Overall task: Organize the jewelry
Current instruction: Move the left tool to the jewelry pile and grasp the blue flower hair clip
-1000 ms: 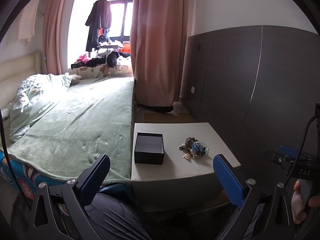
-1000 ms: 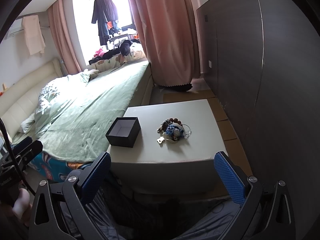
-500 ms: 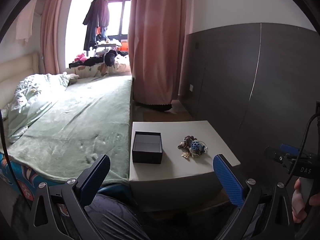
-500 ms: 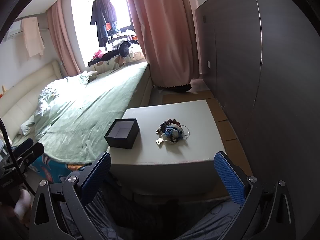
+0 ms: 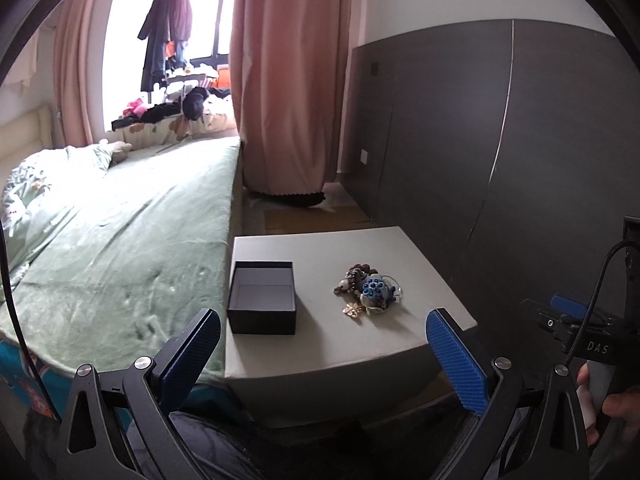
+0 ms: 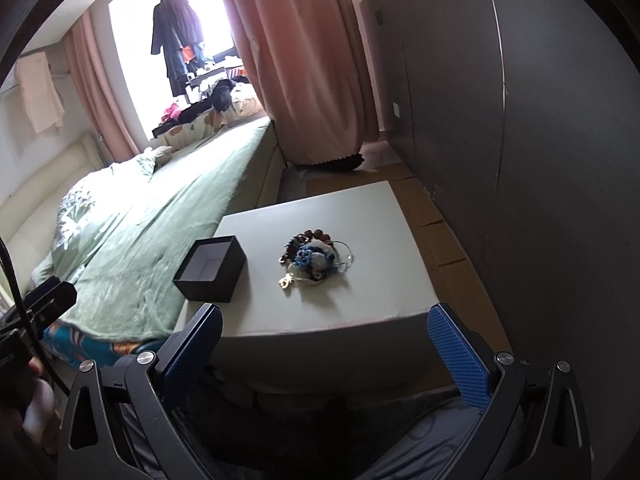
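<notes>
Jewelry, one tangled pile of blue, brown and gold beaded pieces point(image 5: 369, 291), lies mid-table point(image 5: 376, 344); axis indeterminate. One open black rectangular box point(image 5: 263, 298) alongside, long side running away from me. My left fingers point(image 5: 324, 354) and right fingers point(image 6: 325, 350) spread apart, empty.

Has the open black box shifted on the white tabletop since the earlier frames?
No. The open black box sits at the white tabletop's bed-side edge as before; only the cameras moved closer.
</notes>
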The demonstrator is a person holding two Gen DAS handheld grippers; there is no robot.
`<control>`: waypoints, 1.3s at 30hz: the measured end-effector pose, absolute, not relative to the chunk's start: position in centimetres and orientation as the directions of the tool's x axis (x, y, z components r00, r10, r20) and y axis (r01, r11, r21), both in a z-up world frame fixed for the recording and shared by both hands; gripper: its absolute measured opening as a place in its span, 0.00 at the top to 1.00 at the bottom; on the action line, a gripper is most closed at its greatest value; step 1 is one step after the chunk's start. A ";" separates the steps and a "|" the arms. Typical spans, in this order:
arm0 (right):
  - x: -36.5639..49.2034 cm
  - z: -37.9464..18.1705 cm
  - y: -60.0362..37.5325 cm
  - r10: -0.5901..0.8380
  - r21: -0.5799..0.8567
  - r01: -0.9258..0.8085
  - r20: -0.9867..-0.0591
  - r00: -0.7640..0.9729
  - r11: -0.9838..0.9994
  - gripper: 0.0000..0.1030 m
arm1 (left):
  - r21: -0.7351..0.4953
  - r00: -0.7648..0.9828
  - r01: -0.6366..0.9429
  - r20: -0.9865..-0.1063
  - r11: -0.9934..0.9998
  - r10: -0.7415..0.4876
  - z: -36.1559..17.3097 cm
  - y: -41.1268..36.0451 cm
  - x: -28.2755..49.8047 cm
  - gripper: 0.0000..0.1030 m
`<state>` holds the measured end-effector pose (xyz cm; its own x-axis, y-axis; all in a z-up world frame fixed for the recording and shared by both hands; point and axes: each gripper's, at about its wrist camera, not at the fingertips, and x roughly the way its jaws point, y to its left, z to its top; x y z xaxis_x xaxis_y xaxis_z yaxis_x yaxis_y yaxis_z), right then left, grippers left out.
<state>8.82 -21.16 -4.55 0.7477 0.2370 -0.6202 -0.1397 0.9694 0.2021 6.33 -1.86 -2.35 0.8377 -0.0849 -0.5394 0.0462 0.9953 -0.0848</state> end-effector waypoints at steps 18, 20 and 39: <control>15.6 -10.5 -25.1 0.293 0.314 -0.095 -0.678 0.674 0.945 0.21 | -0.146 0.720 0.112 -0.669 0.983 -0.182 -6.9 -5.1 16.1 0.31; 16.2 -11.0 -25.4 0.296 0.323 -0.087 -0.684 0.666 0.942 0.21 | -0.145 0.708 0.118 -0.682 0.982 -0.185 -7.5 -5.6 17.1 0.33; 21.3 -15.5 -27.7 0.318 0.370 -0.038 -0.735 0.599 0.928 0.31 | -0.169 0.560 0.159 -0.796 0.973 -0.230 -12.9 -9.3 26.3 0.48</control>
<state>21.34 -27.74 -15.45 0.5987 0.3177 -0.7353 -0.0383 0.9283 0.3699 26.30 -9.30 -12.85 0.5605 -0.2300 -0.7956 0.1591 0.9727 -0.1691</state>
